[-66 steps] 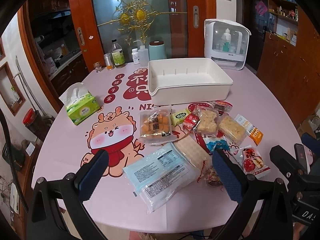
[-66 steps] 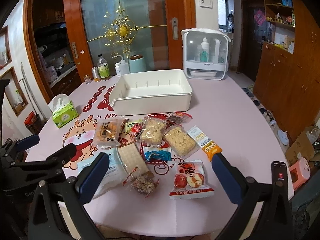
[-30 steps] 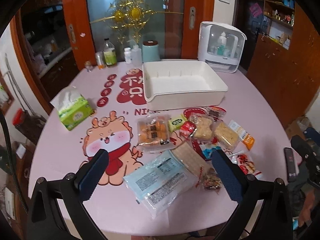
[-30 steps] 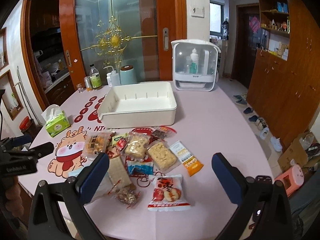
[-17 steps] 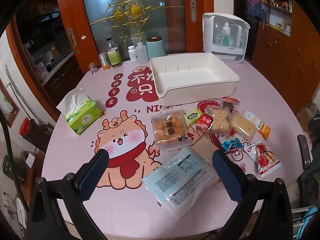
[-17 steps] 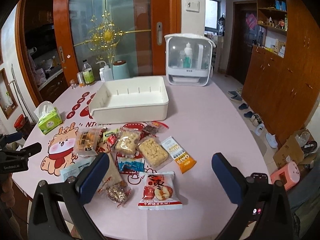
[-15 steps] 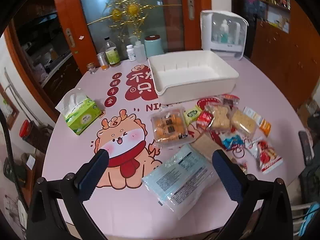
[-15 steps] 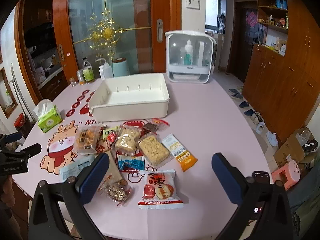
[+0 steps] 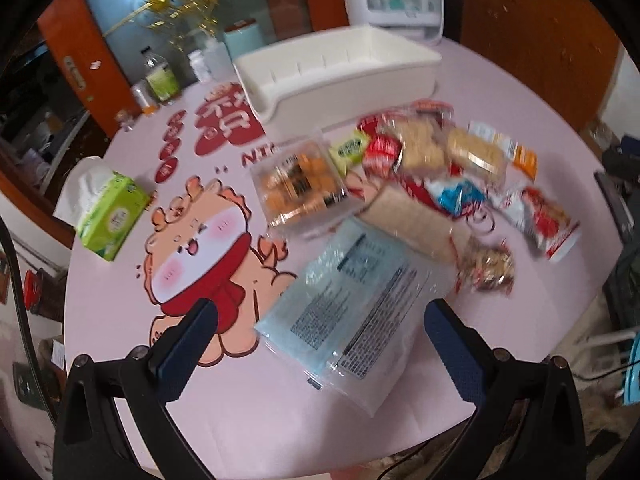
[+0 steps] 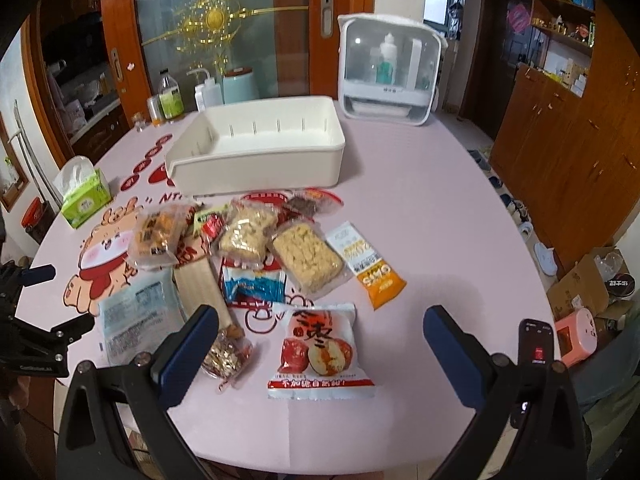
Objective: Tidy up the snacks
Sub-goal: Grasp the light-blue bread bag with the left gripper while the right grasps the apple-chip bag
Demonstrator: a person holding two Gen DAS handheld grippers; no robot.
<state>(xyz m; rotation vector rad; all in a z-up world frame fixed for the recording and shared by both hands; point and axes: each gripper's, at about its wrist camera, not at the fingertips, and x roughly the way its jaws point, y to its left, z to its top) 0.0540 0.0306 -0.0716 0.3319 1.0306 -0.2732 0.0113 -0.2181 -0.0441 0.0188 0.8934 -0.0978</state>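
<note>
Now both grippers, left gripper point(image 9: 320, 344) and right gripper point(image 10: 320, 344), hang wide open (holding nothing); better grip 1 packet point(image 9: 352, 316) by its edge, then carry it to the white bin point(image 10: 260, 156).

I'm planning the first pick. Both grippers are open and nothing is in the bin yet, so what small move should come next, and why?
Probably lower the right gripper onto the red date packet. It lies flat between the open fingers, nearest the table edge and clear of the pile, and the white bin is empty.

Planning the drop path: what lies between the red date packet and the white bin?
In the right wrist view, other snack packets lie between the red date packet and white bin.
</note>
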